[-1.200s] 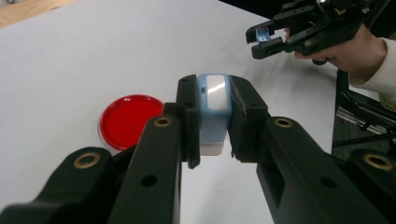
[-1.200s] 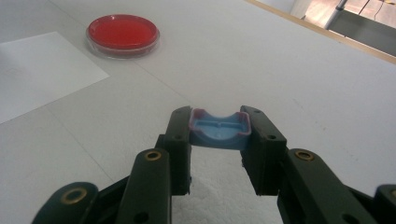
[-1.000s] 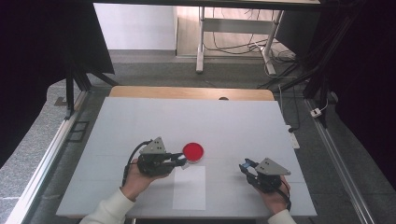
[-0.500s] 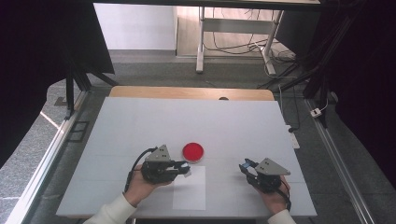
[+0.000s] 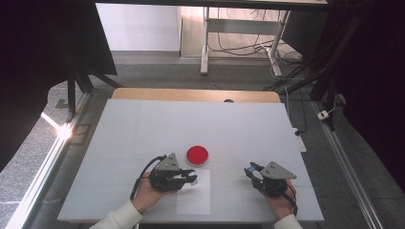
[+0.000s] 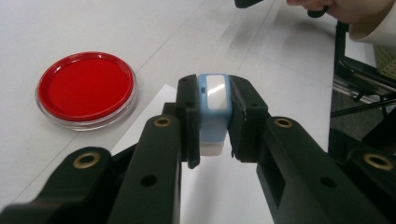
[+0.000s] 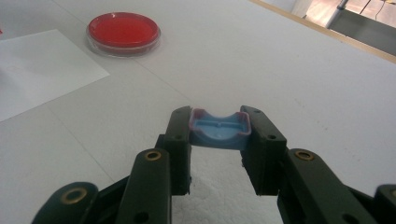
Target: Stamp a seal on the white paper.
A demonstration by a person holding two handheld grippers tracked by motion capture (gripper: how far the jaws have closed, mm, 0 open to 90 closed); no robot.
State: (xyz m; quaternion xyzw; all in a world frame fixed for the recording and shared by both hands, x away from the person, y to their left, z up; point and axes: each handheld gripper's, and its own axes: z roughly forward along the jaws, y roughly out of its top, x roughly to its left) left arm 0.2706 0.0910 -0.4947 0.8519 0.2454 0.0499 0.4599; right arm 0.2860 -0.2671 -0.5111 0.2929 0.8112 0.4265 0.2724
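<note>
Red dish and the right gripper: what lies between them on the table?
In the high view, bare white table lies between the red dish and the right gripper; the paper sheet lies off that line.

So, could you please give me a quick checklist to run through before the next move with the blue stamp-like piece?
1. Left gripper clamped on the light blue piece: ok.
2. Piece seated straight between the jaws: ok, upright in the left gripper view.
3. Right gripper holding the blue cap: ok.
4. White paper sheet flat under the left gripper: ok.
5. Red petri dish apart from the paper: cannot tell, their edges look very close.
6. Underside of the piece clean: cannot tell.
</note>
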